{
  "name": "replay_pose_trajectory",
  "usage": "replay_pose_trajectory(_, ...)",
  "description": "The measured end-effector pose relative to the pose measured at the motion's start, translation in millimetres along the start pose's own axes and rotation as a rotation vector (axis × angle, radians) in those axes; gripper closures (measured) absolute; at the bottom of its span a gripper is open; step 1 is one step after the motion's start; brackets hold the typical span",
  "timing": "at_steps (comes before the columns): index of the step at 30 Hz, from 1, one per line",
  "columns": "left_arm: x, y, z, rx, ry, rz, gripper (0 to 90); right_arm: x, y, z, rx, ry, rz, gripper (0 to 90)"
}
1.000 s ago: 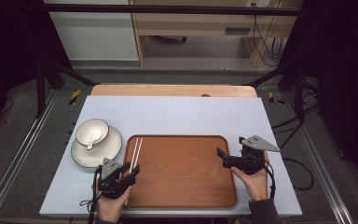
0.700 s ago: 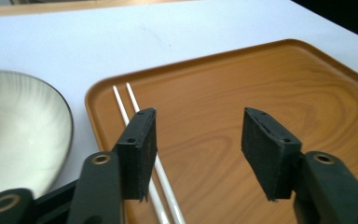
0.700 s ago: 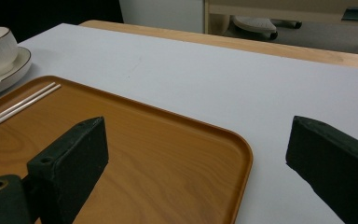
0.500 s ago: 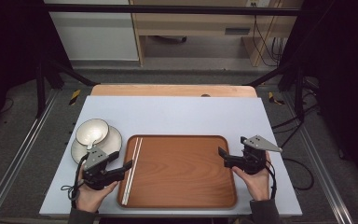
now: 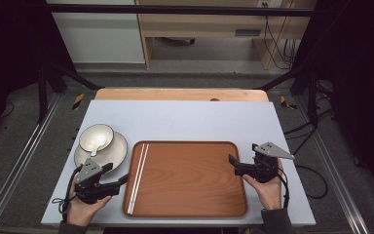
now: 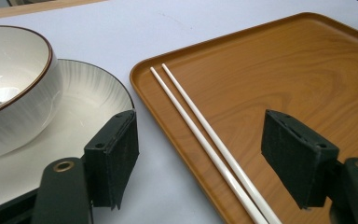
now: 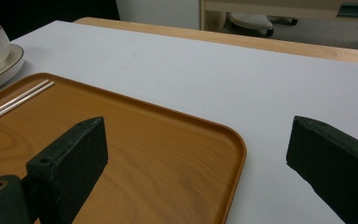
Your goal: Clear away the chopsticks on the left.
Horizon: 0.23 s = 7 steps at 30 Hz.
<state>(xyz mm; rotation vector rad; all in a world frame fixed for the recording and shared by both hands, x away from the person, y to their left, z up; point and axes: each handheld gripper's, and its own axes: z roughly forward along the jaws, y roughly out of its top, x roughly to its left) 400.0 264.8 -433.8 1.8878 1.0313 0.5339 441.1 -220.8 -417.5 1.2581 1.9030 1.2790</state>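
A brown wooden tray (image 5: 190,195) lies on the pale table, with two white chopsticks (image 5: 137,178) side by side along its left edge. Left of it a white bowl (image 5: 96,136) sits on a white plate (image 5: 117,152). My left gripper (image 5: 116,174) hovers open just left of the tray, below the plate. In the left gripper view the chopsticks (image 6: 200,135) run between the open jaws of the left gripper (image 6: 205,154), with the plate (image 6: 88,98) by the left jaw. My right gripper (image 5: 234,165) is open at the tray's right edge; in the right gripper view the right gripper (image 7: 200,158) straddles the tray's corner (image 7: 233,140).
The pale table (image 5: 199,119) has bare room behind the tray and a wooden strip (image 5: 180,94) along its far edge. Black frame rails stand on both sides. Cables (image 5: 302,131) lie on the floor at the right.
My left gripper has drawn back to the left, off the tray's left edge, and the chopsticks now lie uncovered along it. The right gripper has hardly moved.
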Motion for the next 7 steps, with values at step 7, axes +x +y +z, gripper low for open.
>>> replay_pose_trajectory(7, 7.8, -8.2, -1.2, 0.012, 0.004, -0.006, 25.6, -2.2, -2.7, 1.5, 0.010, -0.002, 0.005, 5.4)
